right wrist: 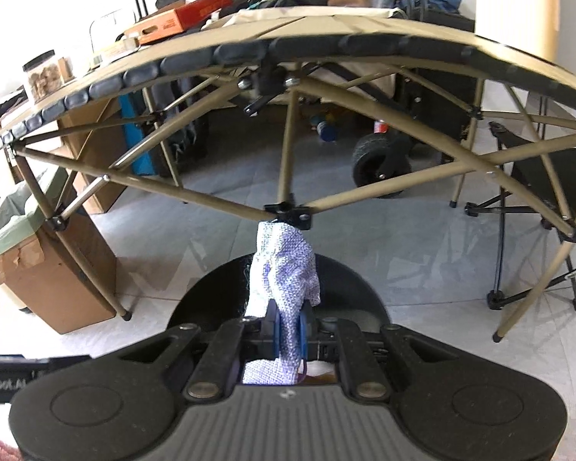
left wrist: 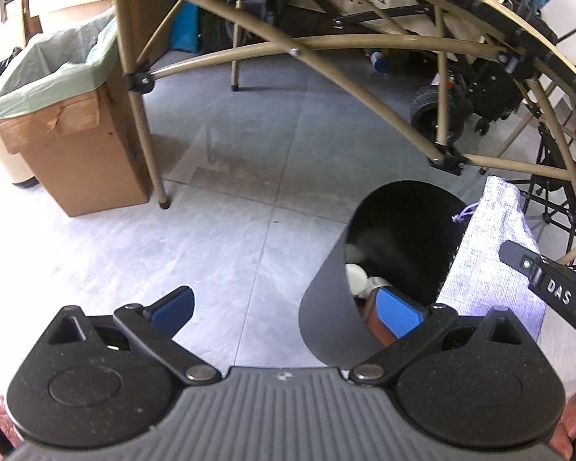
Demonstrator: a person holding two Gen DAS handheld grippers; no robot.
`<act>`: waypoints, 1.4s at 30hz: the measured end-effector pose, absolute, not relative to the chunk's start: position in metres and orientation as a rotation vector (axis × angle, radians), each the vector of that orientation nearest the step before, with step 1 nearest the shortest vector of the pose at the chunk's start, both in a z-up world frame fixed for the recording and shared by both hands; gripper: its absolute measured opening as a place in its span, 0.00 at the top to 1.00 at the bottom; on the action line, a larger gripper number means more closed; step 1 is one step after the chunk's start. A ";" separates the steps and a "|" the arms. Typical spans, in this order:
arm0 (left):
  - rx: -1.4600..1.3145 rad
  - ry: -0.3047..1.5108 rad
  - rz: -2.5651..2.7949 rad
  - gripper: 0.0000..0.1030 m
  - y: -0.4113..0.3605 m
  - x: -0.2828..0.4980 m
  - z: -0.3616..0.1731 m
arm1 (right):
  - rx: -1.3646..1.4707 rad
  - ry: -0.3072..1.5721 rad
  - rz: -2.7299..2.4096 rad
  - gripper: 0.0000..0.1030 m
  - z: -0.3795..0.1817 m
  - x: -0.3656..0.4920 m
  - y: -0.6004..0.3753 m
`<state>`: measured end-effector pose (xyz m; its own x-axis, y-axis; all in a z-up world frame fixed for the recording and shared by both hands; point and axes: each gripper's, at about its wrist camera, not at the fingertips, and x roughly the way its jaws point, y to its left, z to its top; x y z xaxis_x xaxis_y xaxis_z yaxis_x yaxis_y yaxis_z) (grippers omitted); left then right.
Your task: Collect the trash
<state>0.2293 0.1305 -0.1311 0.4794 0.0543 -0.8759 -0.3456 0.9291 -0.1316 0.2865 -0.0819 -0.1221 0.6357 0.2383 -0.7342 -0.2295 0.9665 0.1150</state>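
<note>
L gripper (left wrist: 286,309): jaws spread wide, nothing pinched btwn the blue pads (left wrist: 397,313). It's held over the near rim of a black bin (left wrist: 326,307); the right pad sits at the bin mouth, the left pad over bare floor (left wrist: 219,238).

R gripper (right wrist: 288,330): pads pressed together on a white/lilac woven cloth (right wrist: 288,272), pinched low down, with the rest sticking up past the fingertips. In the left wrist view the same cloth (left wrist: 491,253) is seen at the bin's right side, touching its rim, a purple cord at its top edge. Contact w/ the bin from the right wrist view can't be told.

Bin contents: white crumpled bits (left wrist: 357,276) and sth reddish-brown (left wrist: 376,322) are seen inside, near wall; what they are can't be made out.

Far left: cardboard box (left wrist: 84,153) lined w/ a pale green bag, set against the leg of a tan folding table (right wrist: 326,34). Table frame spans the far side; a wheeled cart (right wrist: 380,165) is parked under it. Folding chair (right wrist: 549,176) at right.

A hand is partly visible at the lower right edge of the left wrist view.
</note>
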 end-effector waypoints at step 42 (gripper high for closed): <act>-0.333 1.078 0.294 0.00 0.148 0.223 -0.141 | -0.022 0.943 0.219 0.08 -0.154 0.305 -0.060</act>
<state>0.2225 0.1477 -0.1412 0.4435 0.0713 -0.8934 -0.3918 0.9120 -0.1217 0.3053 -0.0602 -0.1537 0.5671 0.1766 -0.8045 -0.1958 0.9776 0.0766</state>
